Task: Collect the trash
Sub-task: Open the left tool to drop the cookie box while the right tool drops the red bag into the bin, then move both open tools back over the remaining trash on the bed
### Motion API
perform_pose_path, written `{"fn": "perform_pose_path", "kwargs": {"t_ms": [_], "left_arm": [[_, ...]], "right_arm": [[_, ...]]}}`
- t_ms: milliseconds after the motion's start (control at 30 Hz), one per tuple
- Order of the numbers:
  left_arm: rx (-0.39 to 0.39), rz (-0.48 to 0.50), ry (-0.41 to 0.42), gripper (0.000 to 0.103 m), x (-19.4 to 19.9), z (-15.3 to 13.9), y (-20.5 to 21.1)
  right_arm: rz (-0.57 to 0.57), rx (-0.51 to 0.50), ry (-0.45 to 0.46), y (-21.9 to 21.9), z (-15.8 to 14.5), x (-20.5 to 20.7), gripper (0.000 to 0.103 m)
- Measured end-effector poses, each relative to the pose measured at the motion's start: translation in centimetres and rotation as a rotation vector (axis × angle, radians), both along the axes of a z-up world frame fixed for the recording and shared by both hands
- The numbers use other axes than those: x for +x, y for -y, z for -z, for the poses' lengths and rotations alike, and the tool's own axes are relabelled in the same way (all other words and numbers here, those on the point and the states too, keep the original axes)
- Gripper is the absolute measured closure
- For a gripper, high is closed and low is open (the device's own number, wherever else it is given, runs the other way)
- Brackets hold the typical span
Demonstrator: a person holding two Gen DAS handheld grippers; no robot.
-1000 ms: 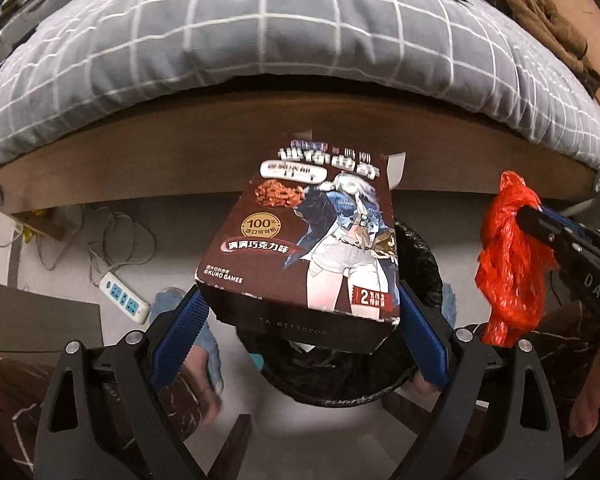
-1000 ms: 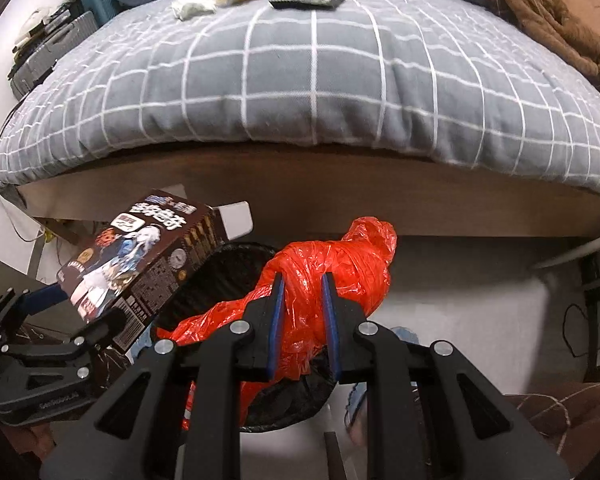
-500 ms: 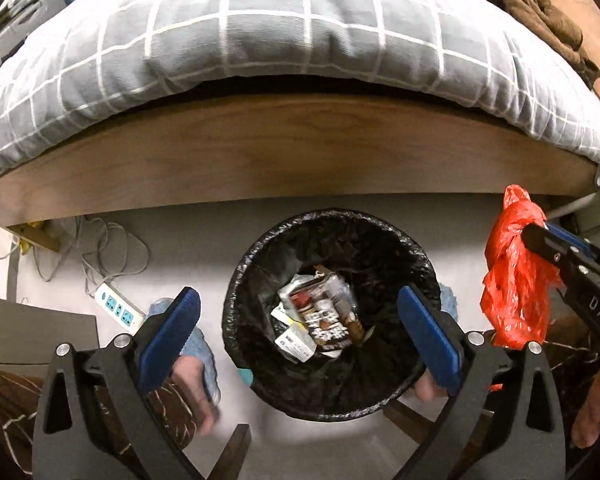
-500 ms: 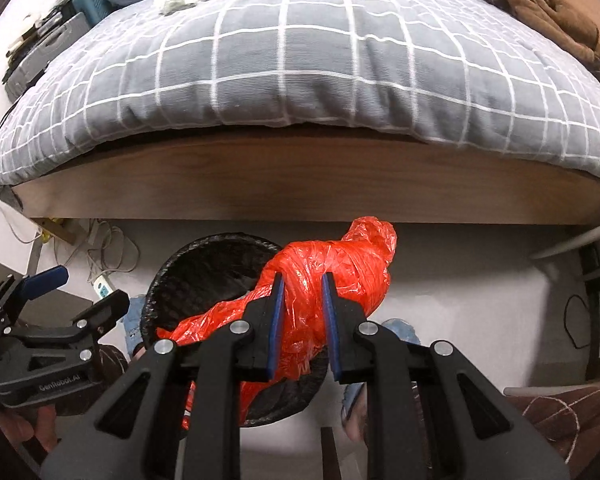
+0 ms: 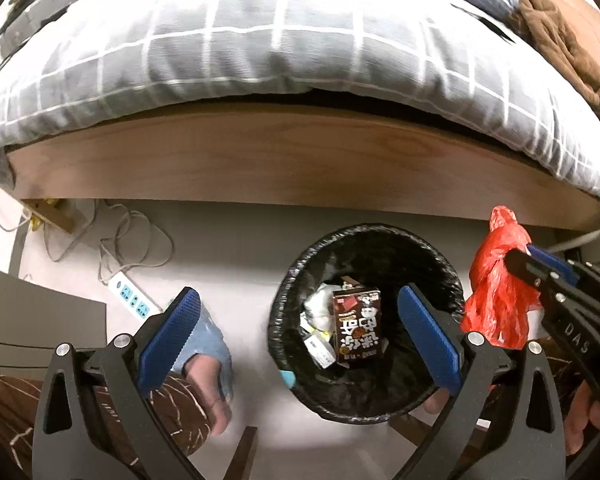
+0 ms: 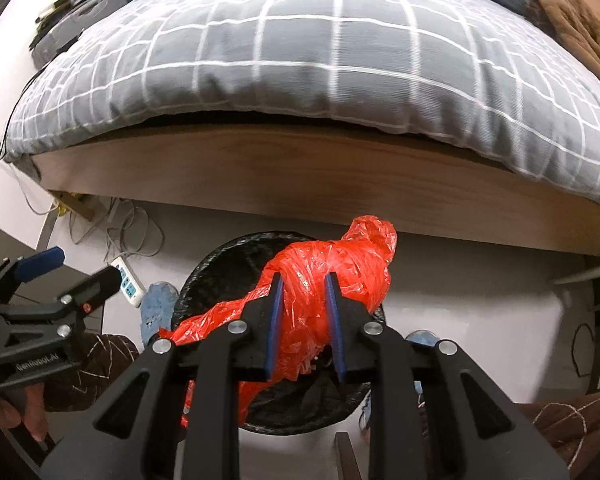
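The left tool points steeply down at the floor with its two blue pads spread wide and nothing between them; one pad hangs over the near left of the bin and the other over the bin's right edge. Straight below and slightly right of that tool stands the black-lined bin, and in it lies a brown snack box, face up, its long axis running toward and away from the tool, with white wrappers just left of it. The right tool also tilts steeply down, its jaws narrow and just beginning to part, with a crumpled red plastic bag between the pads, which touch it on both sides. The bag's long axis runs slantwise: its knotted end sticks up and forward past the fingertips toward the bed frame, while its loose tail trails back and left under the tool. It hangs above the bin's mouth, seen from the right wrist; from the left wrist it hangs at the bin's right rim. A white power strip lies on the floor, left of the left tool.
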State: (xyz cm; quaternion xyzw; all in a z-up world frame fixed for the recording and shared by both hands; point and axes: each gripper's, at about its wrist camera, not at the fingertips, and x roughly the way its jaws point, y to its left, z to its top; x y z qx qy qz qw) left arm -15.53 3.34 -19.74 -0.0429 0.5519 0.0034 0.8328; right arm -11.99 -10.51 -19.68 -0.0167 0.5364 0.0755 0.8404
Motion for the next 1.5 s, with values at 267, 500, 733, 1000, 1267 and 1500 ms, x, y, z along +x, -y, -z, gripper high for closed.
{"fn": "perform_pose_path", "kwargs": {"t_ms": [267,500,733,1000,1267,1500], "left_arm": [[-0.003,-0.024,0.008,0.006,-0.1,-0.2,-1.2],[0.005,-0.024,0.034,0.006,0.0,-1.1,-1.0],[0.002,-0.025,0.09,0.006,0.0,-3.3,-1.0],[-0.008,-0.014,0.164,0.006,0.8,-6.1,-0.5],[0.006,-0.005,0.239,0.006,2.4,-8.9,0.2],[0.004,-0.013,0.29,0.006,5.2,-11.1,0.0]], "right_arm": [[-0.036,-0.02,0.006,-1.7,0.3,0.1,0.068],[-0.026,-0.025,0.031,-1.9,0.4,0.3,0.043],[0.005,-0.041,0.113,-0.9,-2.1,0.3,0.019],[0.058,-0.043,0.23,0.4,-5.7,0.7,0.008],[0.111,-0.03,0.312,1.9,-8.9,1.9,0.008],[0.136,-0.03,0.374,2.8,-11.0,4.0,0.008]]}}
